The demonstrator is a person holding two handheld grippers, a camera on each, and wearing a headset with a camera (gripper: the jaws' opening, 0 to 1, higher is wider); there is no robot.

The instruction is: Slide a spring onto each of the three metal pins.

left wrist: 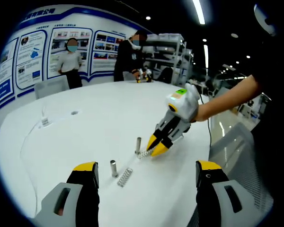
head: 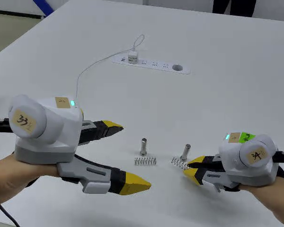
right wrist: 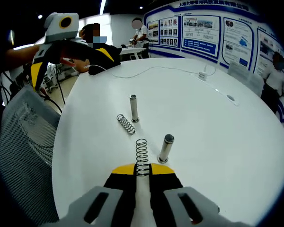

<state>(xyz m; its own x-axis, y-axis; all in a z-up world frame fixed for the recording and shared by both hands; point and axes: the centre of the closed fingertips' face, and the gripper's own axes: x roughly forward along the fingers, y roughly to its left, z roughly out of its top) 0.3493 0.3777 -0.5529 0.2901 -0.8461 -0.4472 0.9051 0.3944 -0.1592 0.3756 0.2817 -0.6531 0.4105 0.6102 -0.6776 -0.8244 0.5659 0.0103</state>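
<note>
Yellow-tipped right gripper [head: 188, 169], lower right, is clamped on a spring [head: 179, 163] beside a metal pin [head: 185, 152]; left gripper [head: 132, 153], lower left, gapes empty; second spring [head: 145, 161] lies by another pin [head: 143, 146], centre.

Opposed gripper views, pins [right wrist: 165, 148] between

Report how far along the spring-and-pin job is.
Done: nothing yet; the first pin and second pin stand upright and bare. In hand: the right hand-held gripper is shut on one spring beside the second pin. To do: a second spring lies on the table; the left hand-held gripper is open.
</note>
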